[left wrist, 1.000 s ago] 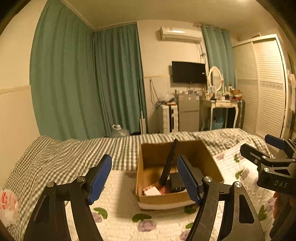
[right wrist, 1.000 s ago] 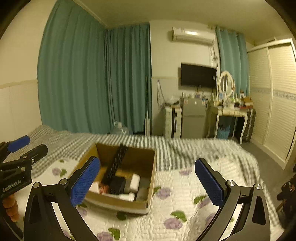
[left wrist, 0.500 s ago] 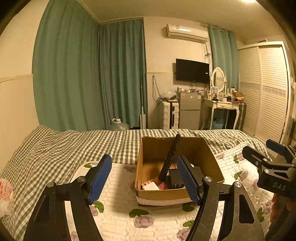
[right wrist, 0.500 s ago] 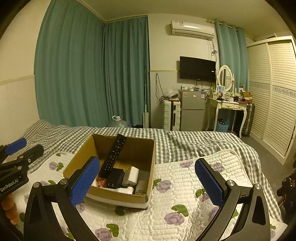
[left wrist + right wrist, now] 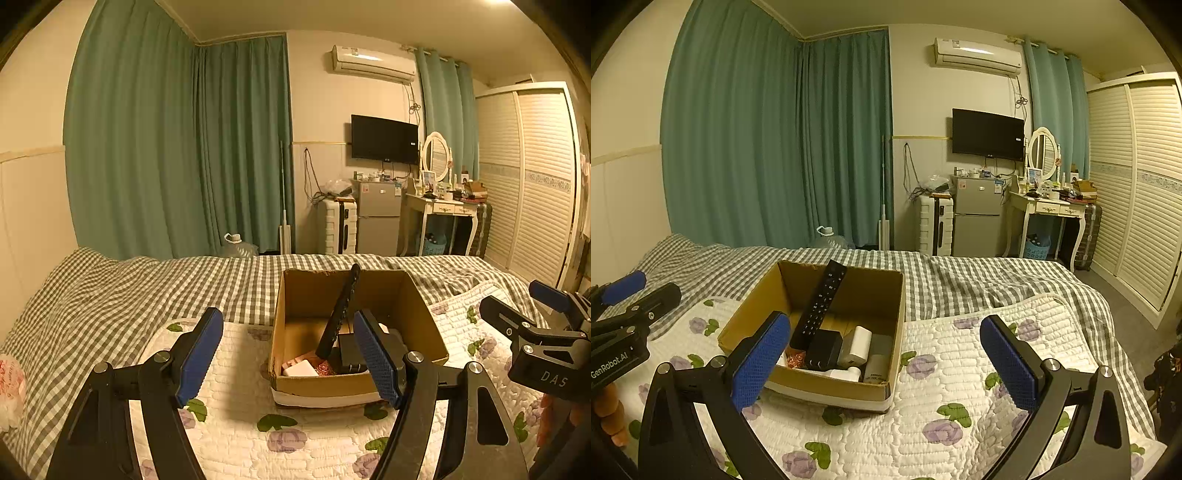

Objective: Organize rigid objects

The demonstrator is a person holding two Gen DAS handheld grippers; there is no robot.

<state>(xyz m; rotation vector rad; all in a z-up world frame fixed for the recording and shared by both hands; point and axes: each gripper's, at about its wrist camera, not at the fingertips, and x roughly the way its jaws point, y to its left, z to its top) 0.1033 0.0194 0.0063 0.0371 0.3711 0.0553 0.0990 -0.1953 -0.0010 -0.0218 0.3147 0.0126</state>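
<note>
An open cardboard box (image 5: 421, 306) (image 5: 750, 314) sits on the bed's floral quilt. A long black remote (image 5: 341, 310) (image 5: 820, 306) leans upright inside it. Around its foot lie a black cube-shaped adapter (image 5: 824, 349), a white adapter (image 5: 857, 345), a grey cylinder (image 5: 877, 365) and a white block (image 5: 301, 369). My left gripper (image 5: 288, 358) is open and empty, above the quilt just in front of the box. My right gripper (image 5: 886, 362) is open and empty, to the right of the box's near corner.
The quilt (image 5: 960, 387) lies over a checked bedspread (image 5: 129, 288). A plastic-wrapped item (image 5: 11, 391) lies at the bed's left edge. Beyond the bed stand green curtains, a white suitcase (image 5: 936, 229), a small fridge (image 5: 977, 218), a dressing table (image 5: 1049, 206) and a wardrobe.
Both wrist views have tilted downward and drawn back slightly, so the box and quilt show more fully. Both grippers stay open and the box's contents have not moved.
</note>
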